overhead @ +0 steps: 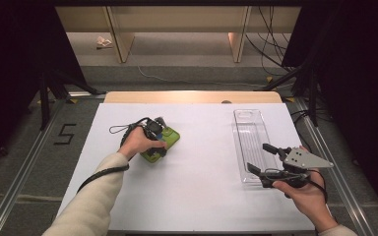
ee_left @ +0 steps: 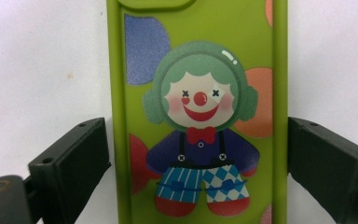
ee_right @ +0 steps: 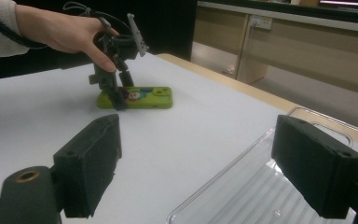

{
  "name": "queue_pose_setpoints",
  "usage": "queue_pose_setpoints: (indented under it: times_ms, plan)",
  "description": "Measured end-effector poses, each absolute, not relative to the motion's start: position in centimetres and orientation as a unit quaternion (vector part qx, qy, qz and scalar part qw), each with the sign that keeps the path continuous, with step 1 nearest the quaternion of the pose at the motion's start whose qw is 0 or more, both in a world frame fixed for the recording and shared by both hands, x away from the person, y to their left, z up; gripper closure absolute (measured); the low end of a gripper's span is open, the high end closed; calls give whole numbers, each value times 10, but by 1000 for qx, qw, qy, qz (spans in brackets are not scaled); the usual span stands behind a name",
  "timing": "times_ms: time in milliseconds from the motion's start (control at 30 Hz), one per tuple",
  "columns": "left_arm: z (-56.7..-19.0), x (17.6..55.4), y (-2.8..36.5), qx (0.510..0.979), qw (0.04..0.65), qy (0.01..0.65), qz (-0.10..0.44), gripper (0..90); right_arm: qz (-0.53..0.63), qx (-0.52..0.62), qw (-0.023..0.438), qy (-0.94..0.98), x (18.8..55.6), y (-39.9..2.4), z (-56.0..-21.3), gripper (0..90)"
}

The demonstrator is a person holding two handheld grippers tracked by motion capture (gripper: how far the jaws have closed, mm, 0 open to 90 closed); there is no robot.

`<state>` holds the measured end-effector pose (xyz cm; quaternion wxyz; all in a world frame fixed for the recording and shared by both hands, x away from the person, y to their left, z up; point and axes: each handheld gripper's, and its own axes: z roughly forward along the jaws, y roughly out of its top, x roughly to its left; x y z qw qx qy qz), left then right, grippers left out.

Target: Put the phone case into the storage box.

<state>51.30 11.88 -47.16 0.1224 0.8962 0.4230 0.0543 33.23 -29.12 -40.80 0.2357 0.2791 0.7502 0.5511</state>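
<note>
White tabletop (overhead: 197, 196) below: left gripper (ee_left: 198, 154) straddles the green clown phone case (ee_left: 200, 116), jaws spread, one at each long edge. Right gripper (overhead: 265, 160) hovers agape over the clear tray (overhead: 248, 123).

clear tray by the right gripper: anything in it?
Empty. The long clear plastic tray shows only its ribbed floor; the green clown-print phone case lies on the white table.
</note>
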Motion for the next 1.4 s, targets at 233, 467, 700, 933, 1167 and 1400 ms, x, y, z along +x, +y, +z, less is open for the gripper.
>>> queue_pose_setpoints:
  times_ms: [233, 467, 700, 933, 1167, 1400]
  plan:
    - [-472, 517, 120, 897, 120, 424, 41, 78, 550, 279, 235, 751, 332, -291, -408, 171]
    - [-472, 519, 118, 898, 111, 424, 36, 86, 550, 279, 235, 751, 332, -291, -408, 170]
    - [-471, 520, 116, 898, 101, 426, 37, 93, 549, 279, 235, 752, 332, -291, -409, 170]
    - [-469, 519, 116, 899, 101, 425, 36, 146, 549, 278, 235, 752, 332, -291, -409, 170]
    - [-469, 518, 116, 897, 103, 427, 37, 160, 549, 278, 234, 753, 332, -290, -409, 170]
    - [-469, 518, 116, 897, 105, 427, 37, 162, 549, 278, 234, 752, 332, -290, -409, 170]
